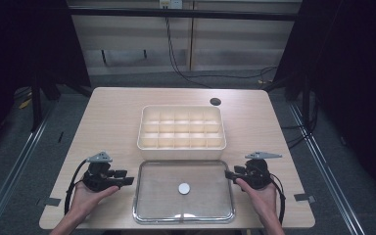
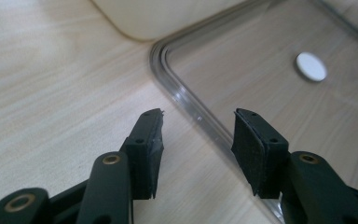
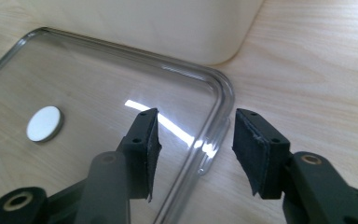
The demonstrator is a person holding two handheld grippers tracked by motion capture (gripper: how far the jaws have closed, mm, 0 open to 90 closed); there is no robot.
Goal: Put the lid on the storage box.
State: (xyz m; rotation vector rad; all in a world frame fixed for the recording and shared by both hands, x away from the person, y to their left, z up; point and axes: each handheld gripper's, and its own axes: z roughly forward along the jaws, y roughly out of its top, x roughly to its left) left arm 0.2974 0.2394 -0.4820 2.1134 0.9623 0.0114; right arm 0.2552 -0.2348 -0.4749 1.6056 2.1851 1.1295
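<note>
— Straddling the clear lid's edges, are they? Where do the two tools sit?

— The left gripper [image 1: 129, 177] hovers at the left rim of the clear lid [image 1: 156, 196], its jaws spread apart with nothing between them but the rim itself; the right gripper [image 1: 229, 175] mirrors it at the right rim, jaws likewise apart and empty. Each pair of pads seems set to bracket the raised lip, one pad inside, one outside.

— Why both sides at once?

— Probably because the lid is wide, flat and slick; a pinch at opposite edges would keep it level when lifted.

— And beyond the lid?

— A small white disc [image 1: 184, 188] sits at its middle, likely a knob or sticker. Just behind, touching or nearly so, stands the cream compartment box [image 1: 181, 145], its cells looking empty, on the wooden table [image 1: 112, 112]. The lid likely belongs on that box
</note>
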